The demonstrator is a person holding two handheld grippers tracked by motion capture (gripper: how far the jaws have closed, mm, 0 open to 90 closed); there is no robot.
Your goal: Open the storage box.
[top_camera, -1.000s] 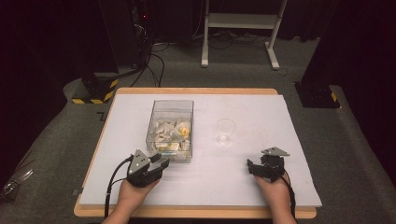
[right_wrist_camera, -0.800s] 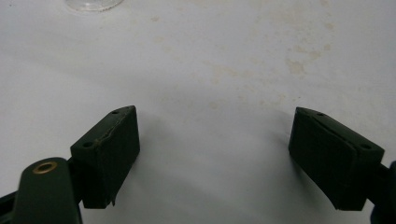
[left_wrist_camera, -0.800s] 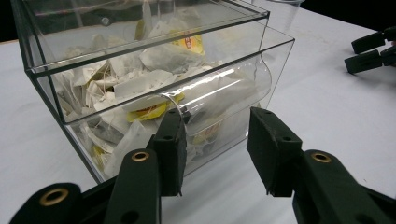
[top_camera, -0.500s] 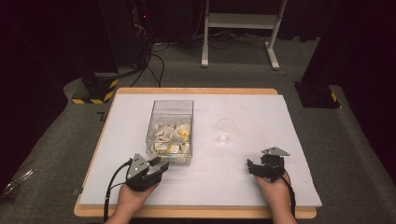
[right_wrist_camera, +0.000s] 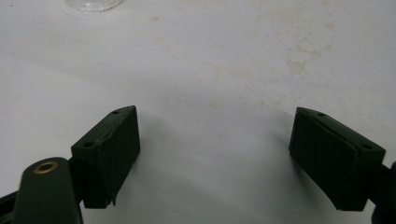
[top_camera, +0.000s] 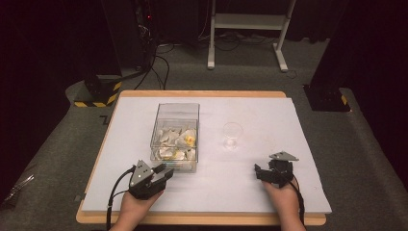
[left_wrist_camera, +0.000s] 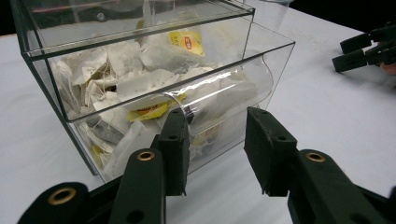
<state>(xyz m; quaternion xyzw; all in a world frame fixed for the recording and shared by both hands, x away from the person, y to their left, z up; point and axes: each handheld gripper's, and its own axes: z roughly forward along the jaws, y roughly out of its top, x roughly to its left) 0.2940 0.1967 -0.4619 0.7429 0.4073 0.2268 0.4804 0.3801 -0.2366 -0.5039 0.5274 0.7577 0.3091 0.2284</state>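
A clear plastic box (top_camera: 175, 136) stands left of the middle of the white worktop (top_camera: 250, 178), and it is full of tea bags (top_camera: 177, 139) in white paper, a few with yellow labels. In the left gripper view the box has a clear lid on top and a curved lip at the front of its lower part, with the tea bags heaped behind the wall.

The left claw (top_camera: 163, 172) sits just at the near right corner of the box, held in the person's left hand (top_camera: 137, 202). In the left gripper view its two black jaws stand apart with a gap between them, and nothing lies in that gap; they have just been closing a little. One jaw is close against the front wall of the box, though whether it touches cannot be told.

A small clear glass (top_camera: 232, 134) stands to the right of the box, apart from it.

The right claw (top_camera: 260, 173) rests near the front right part of the worktop, well apart from the box, in the person's right hand (top_camera: 284, 195). Its jaws stand wide apart over bare, lightly stained worktop, holding nothing.
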